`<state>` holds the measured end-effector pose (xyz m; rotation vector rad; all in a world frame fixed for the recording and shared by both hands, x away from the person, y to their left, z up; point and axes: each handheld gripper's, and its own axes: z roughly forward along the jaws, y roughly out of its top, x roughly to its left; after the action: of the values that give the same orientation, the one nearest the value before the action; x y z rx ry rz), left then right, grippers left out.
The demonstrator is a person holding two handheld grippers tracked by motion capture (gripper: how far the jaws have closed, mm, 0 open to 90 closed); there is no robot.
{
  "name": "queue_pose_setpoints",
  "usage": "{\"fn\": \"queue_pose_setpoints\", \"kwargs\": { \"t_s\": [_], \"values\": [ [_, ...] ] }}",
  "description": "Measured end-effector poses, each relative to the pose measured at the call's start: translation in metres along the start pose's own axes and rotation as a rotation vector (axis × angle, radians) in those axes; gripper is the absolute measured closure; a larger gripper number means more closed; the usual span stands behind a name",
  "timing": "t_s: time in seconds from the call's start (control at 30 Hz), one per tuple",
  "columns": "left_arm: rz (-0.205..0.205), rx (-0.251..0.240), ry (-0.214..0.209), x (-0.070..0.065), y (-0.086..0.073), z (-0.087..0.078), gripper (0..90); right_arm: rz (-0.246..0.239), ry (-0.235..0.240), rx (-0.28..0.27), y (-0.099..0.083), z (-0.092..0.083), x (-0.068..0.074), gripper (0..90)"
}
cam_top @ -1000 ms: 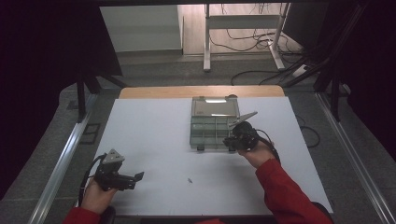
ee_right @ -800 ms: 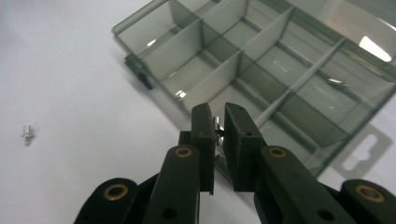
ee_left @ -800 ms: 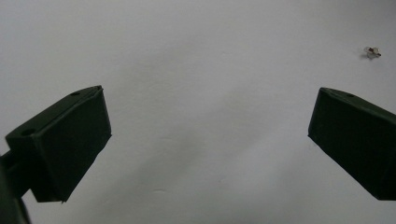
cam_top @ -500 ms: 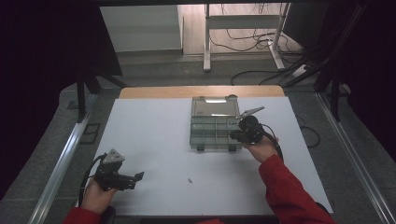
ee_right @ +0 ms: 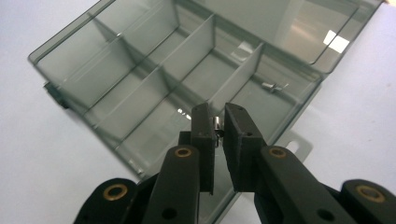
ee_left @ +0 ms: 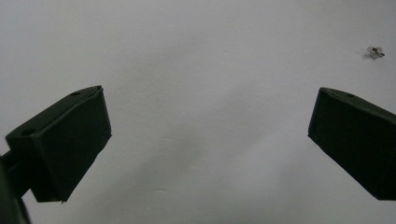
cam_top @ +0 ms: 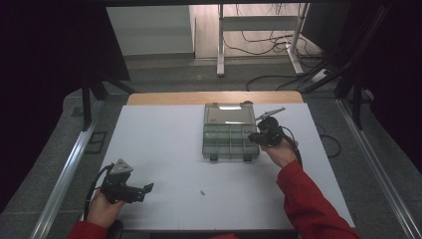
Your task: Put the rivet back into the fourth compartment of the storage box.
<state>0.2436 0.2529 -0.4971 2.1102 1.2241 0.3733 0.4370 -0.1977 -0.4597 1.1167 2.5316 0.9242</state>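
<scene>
A clear grey compartment box [cam_top: 230, 137] lies open on the white table, its lid flat behind it. My right gripper [cam_top: 253, 138] hovers at the box's right side, shut on a small metal screw [ee_right: 217, 122] above a compartment [ee_right: 187, 135]. Another small screw [ee_right: 272, 86] lies in a far compartment of the box [ee_right: 154, 70]. My left gripper [cam_top: 145, 188] rests near the table's front left, held by a hand, its jaws wide open over bare table in the left gripper view. A tiny loose screw [cam_top: 202, 191] lies on the table to its right, the same screw [ee_left: 375, 52] at the upper right.
The white table [cam_top: 164, 149] has a wooden strip [cam_top: 214, 97] along its far edge. Beyond it the floor holds a white desk frame [cam_top: 259, 35] and cables [cam_top: 278, 74]. A red sleeve [cam_top: 308, 204] comes in from the bottom right.
My right gripper has moved right and slightly away, from the box's front right corner to its right side. The left gripper has stayed still.
</scene>
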Motion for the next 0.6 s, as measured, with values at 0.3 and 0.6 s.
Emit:
{"fn": "queue_pose_setpoints", "kwargs": {
  "t_s": [0.3,0.6],
  "values": [
    [0.000,0.001,0.000,0.000,0.000,0.000,0.0,0.036,-0.022,-0.002,0.005,0.005,-0.016,82.2],
    [-0.001,0.001,-0.001,0.000,0.000,0.000,0.0,0.042,-0.035,0.010,0.011,0.014,-0.025,82.1]
  ]
}}
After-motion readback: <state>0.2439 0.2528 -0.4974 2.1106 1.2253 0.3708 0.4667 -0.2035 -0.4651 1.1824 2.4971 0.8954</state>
